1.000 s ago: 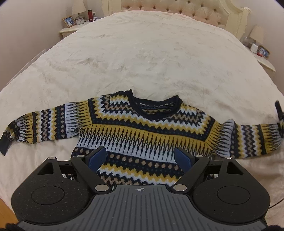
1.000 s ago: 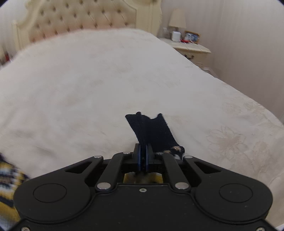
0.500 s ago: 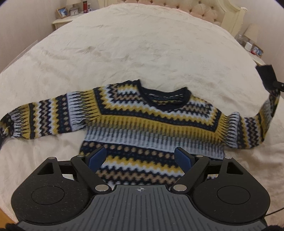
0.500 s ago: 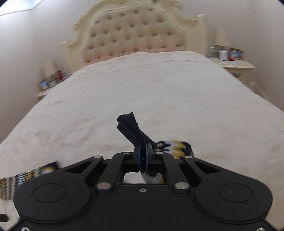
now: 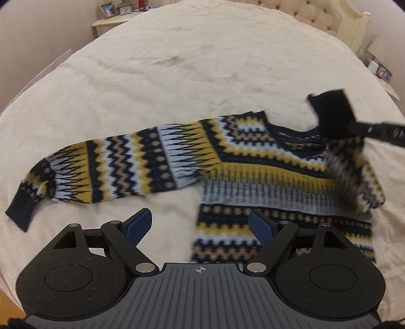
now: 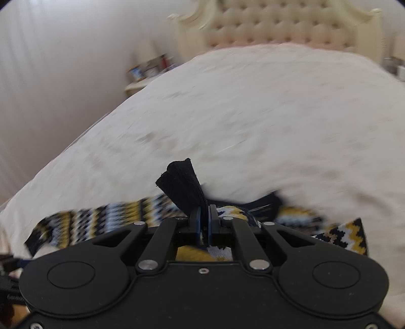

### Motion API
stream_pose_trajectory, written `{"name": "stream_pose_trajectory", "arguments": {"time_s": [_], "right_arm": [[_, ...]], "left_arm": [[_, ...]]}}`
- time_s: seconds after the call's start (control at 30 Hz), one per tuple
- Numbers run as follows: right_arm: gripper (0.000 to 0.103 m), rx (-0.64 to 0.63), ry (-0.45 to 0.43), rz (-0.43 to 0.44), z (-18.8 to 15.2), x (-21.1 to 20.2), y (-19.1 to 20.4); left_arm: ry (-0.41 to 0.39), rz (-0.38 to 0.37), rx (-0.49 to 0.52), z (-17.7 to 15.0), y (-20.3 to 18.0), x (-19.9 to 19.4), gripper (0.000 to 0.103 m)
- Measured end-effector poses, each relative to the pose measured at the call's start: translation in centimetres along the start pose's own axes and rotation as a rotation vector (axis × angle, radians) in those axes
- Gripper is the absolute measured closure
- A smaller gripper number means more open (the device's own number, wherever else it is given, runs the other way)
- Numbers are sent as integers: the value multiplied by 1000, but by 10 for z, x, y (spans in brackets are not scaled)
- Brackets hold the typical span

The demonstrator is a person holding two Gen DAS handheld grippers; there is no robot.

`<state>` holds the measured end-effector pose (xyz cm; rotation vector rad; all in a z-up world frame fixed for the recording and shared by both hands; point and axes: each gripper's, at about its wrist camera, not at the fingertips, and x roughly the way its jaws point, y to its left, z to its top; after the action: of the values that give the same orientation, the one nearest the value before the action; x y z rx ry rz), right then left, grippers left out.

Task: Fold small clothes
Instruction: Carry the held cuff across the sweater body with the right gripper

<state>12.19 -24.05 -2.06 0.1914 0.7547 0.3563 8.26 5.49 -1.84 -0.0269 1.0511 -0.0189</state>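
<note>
A small patterned sweater (image 5: 253,164) in navy, yellow and pale blue lies flat on a cream bed. Its left sleeve (image 5: 101,172) stretches out to the left, ending in a navy cuff (image 5: 21,210). My left gripper (image 5: 201,225) is open and empty, above the sweater's lower left edge. My right gripper (image 6: 204,215) is shut on the right sleeve's navy cuff (image 6: 183,187) and holds it lifted over the sweater's body. In the left wrist view this cuff (image 5: 331,114) hangs raised near the collar, the sleeve (image 5: 351,167) folded inward.
The cream bedspread (image 5: 202,63) spreads all around the sweater. A tufted headboard (image 6: 278,25) stands at the far end. Nightstands with picture frames stand at the far left (image 5: 111,15) and far right (image 5: 382,73). Wood floor (image 5: 7,303) shows at the bed's near left edge.
My right gripper has carried the right sleeve's cuff up and leftward, over the sweater's body. My left gripper has shifted left along the sweater's lower edge.
</note>
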Motion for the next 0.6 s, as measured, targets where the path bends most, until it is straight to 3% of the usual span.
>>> {"name": "stream_pose_trajectory", "arguments": {"time_s": [0.2,0.33,0.43,0.6], "right_arm": [[90,-54,72,75,-27,38,51],[74,-115,125,96,-48,54,75],[40,-143,148,116,-60,52,78],[39,-140,180,81,-74,49,67]], "left_arm": [[2,-14,-4,7,19,9,20],[4,-27,-22,12,24,17,20],[13,-36,-35,16,23,24,20],[32,-66,-11,16,13,38,20]]}}
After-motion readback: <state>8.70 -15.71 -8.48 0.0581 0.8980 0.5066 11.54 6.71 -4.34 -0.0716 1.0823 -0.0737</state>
